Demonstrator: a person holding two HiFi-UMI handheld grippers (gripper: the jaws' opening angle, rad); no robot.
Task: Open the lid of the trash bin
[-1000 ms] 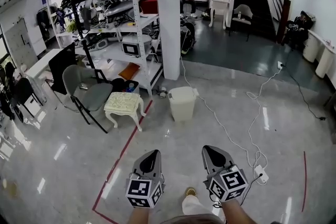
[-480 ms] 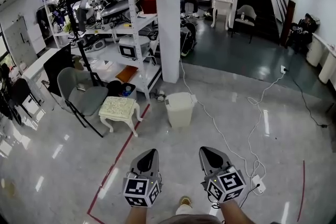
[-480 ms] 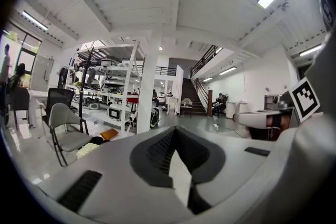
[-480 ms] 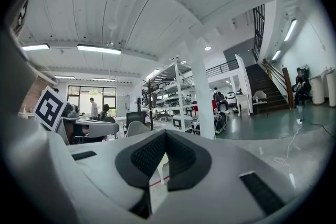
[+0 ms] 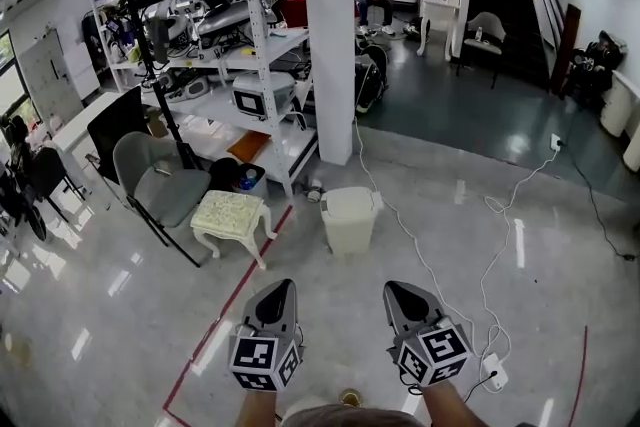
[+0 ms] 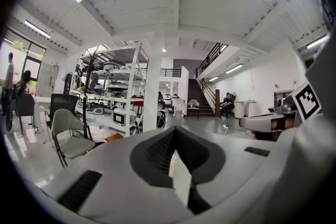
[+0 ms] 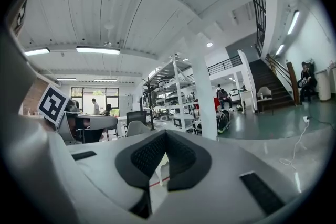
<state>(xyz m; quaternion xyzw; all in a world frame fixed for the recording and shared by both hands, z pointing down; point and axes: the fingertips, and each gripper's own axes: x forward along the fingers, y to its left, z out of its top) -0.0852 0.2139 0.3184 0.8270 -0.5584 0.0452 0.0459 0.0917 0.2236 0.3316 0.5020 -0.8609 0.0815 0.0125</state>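
Standing well apart, the trash bin (image 5: 350, 221) lies ahead of the clenched, empty left tool (image 5: 282, 290) and right tool (image 5: 397, 290).

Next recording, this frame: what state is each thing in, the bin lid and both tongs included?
trash bin lid: closed, untouched.
left tongs: shut, empty, well short of the lid.
right tongs: shut, empty, well short of the lid.
grey chair: unoccupied.

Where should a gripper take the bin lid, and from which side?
Probably the lid at its right edge, where it juts past the bin body: a thin lip that jaws can pinch. Come from the near right with the right gripper, now shut. Hinge side can't be told.
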